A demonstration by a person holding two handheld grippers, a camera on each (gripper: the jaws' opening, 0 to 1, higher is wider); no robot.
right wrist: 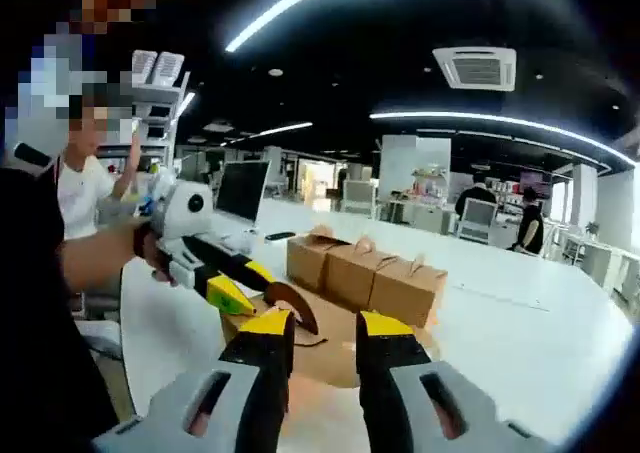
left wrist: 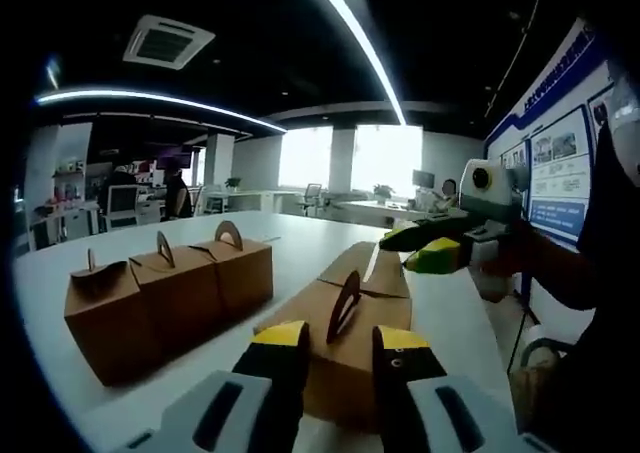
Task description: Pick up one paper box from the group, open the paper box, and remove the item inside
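One brown paper box (left wrist: 345, 358) lies on the white table (left wrist: 300, 238), apart from the group, with its top flaps spread. My left gripper (left wrist: 340, 338) has its jaws close together on the box's arched handle flap (left wrist: 345, 303). In the right gripper view the left gripper (right wrist: 262, 291) comes in from the left and meets the dark handle (right wrist: 295, 313). My right gripper (left wrist: 397, 253) is nearly shut at the far flap's edge. Its own jaws (right wrist: 325, 333) stand over the box (right wrist: 320, 363). Three shut boxes (left wrist: 170, 293) (right wrist: 365, 273) stand in a row. The inside of the box is hidden.
The table edge (right wrist: 150, 323) runs close to the person's sleeve (right wrist: 50, 303) on the left. A monitor (right wrist: 240, 188) stands on a desk behind. A blue-and-white wall poster (left wrist: 560, 173) hangs at the right. Desks and seated people fill the far office.
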